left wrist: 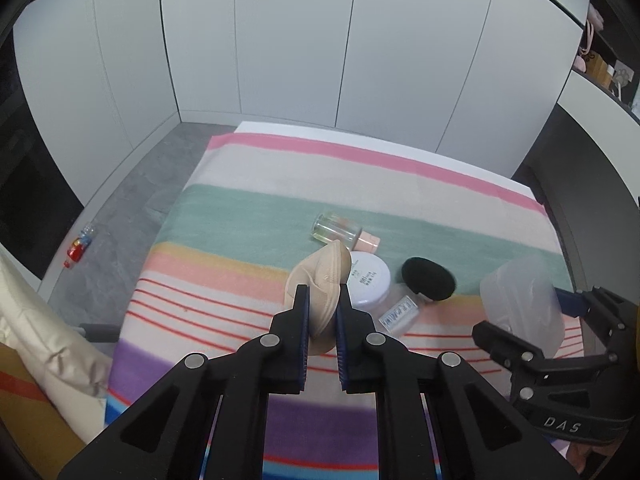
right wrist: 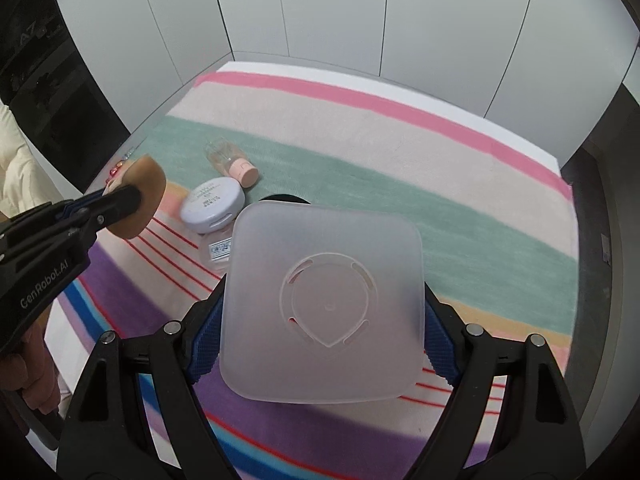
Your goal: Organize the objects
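Left gripper (left wrist: 322, 312) pinching a beige sponge puff (left wrist: 320, 280), right gripper (right wrist: 320, 320) clasping a frosted plastic box (right wrist: 324, 304), both hovering over the striped blanket (left wrist: 260, 216)

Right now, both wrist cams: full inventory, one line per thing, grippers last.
beige puff: 1, tan, squeezed between the left gripper's fingers, held above the blanket
frosted case: 1, translucent white, square with rounded corners, held between the right gripper's fingers
round compact: 1, white-lilac, lying on the blanket
perfume bottle: 1, clear glass with pink cap, on its side on the green stripe
black puff: 1, black, right of the compact
clear packet: 1, transparent with printed label, beside the compact
striped blanket: 1, multicolour, covers the surface
small bottle: 1, red label, on the grey floor
left gripper: 1, black, blue pads, shut on the beige puff
right gripper: 1, black, blue pads, shut on the frosted case
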`<state>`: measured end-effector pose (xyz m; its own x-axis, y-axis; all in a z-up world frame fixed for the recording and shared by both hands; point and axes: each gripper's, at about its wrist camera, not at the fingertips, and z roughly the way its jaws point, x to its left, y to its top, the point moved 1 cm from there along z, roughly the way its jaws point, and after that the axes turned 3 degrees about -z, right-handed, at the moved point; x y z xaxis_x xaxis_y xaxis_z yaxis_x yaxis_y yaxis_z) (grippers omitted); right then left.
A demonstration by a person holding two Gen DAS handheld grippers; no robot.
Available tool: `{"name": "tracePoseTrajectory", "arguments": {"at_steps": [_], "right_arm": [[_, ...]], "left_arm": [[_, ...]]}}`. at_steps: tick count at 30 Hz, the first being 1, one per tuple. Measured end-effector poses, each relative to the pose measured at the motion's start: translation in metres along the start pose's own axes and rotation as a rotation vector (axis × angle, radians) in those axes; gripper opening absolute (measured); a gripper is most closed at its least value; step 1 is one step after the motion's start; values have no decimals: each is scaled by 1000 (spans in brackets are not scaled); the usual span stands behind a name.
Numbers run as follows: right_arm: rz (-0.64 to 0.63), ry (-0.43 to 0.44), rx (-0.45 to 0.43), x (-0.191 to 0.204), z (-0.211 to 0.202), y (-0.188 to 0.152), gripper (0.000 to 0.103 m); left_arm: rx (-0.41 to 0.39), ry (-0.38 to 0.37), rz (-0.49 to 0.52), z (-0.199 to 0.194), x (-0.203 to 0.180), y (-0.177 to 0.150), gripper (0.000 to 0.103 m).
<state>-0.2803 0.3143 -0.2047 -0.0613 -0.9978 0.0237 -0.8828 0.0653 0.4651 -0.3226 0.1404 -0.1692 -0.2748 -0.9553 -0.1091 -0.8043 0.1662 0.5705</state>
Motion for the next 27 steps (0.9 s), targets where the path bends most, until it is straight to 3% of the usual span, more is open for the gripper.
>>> {"name": "tracePoseTrajectory", "arguments": {"at_steps": [15,27], "right_arm": [[1,-20,-36,3,-93,-11,85],[25,-18,-118,16,-191,-24,85]], "left_arm": [[-6,-16,3,-79,-17,-16,11],[-59,-6,27,-174,-31,-36,11]]}}
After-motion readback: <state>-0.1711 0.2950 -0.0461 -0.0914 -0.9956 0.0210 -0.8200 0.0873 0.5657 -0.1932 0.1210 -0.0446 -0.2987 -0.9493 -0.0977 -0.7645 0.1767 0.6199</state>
